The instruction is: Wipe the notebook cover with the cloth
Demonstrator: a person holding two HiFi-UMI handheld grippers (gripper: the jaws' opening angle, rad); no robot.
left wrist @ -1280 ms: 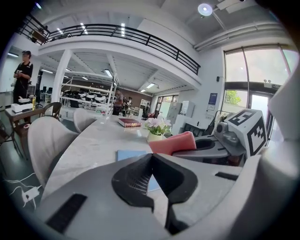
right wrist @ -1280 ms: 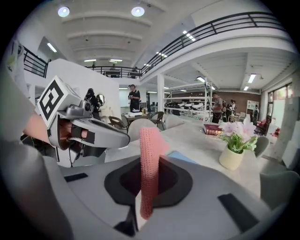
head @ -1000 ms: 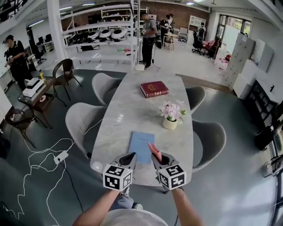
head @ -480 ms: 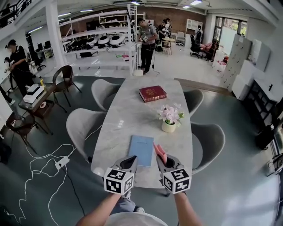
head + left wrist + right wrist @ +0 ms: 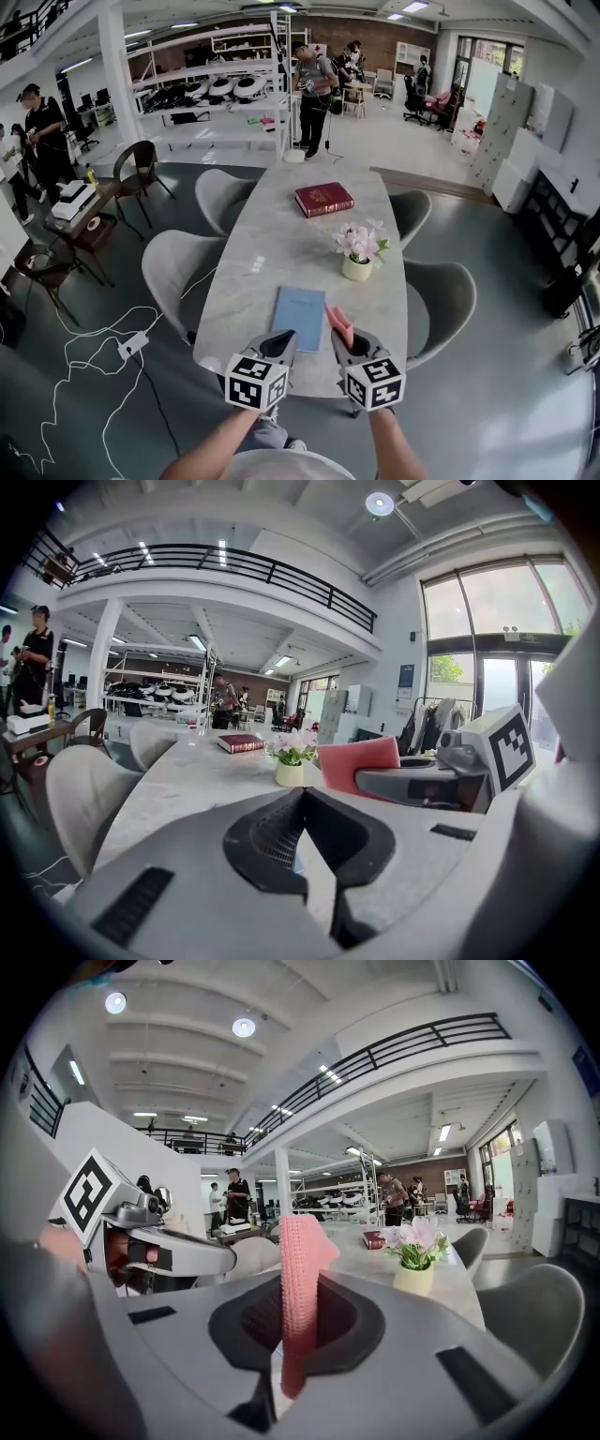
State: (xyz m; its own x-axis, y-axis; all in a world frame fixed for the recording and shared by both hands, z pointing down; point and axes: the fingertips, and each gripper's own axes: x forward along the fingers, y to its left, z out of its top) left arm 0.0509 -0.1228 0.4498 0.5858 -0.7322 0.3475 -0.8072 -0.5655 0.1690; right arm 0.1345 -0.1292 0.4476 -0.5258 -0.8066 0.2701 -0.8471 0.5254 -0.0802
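A light blue notebook (image 5: pixel 300 317) lies flat on the near end of the marble table (image 5: pixel 281 248). My right gripper (image 5: pixel 343 343) is shut on a pink cloth (image 5: pixel 338 326), which sticks up from between the jaws, seen edge-on in the right gripper view as the cloth (image 5: pixel 298 1288). That gripper hovers just right of the notebook's near corner. My left gripper (image 5: pixel 276 347) is shut with nothing in it, its tips over the notebook's near edge. The left gripper view shows the cloth (image 5: pixel 356 766) held beside it.
A potted pink flower (image 5: pixel 359 249) stands right of the notebook's far end. A dark red book (image 5: pixel 323 199) lies farther up the table. Grey chairs (image 5: pixel 178 272) flank both sides. Cables and a power strip (image 5: pixel 131 345) lie on the floor at left. People stand in the background.
Both grippers have drawn back slightly toward the table's near edge, with the cloth still held. The view has shifted a little.
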